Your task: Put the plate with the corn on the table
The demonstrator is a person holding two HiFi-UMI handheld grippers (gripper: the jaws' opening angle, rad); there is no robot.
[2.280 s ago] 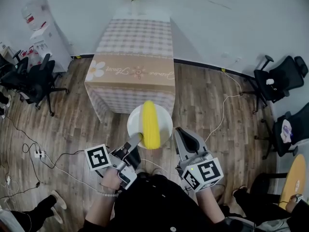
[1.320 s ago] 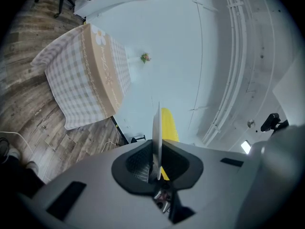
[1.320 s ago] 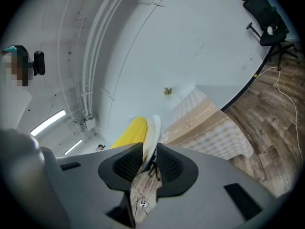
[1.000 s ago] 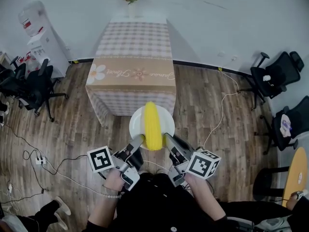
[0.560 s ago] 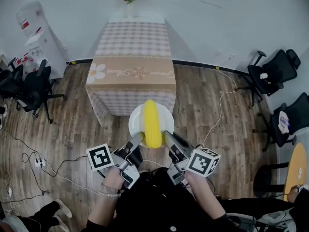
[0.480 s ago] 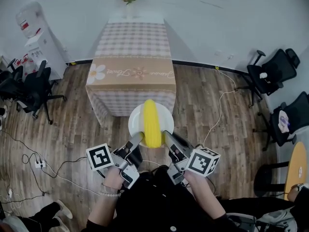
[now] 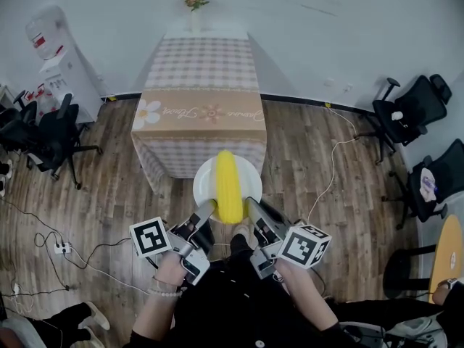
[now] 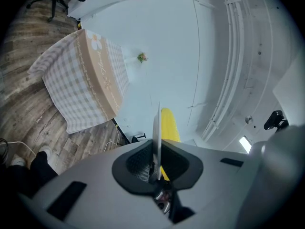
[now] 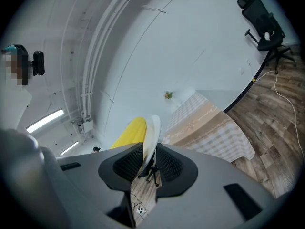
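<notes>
A table (image 7: pixel 206 60) with checked cloth stands on wood floor (image 7: pixel 312 158) against a white wall (image 7: pixel 348 27).

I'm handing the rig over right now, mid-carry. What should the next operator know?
The left gripper is shut on the near-left rim of the plate.
The right gripper is shut on the plate's near-right rim.
The corn lies lengthwise on the plate, which is held in the air in front of the person.
The table stands ahead, not yet reached.
Done: plate lifted with both grippers.
Left: carry it to the table, set it down, open both grippers.
</notes>
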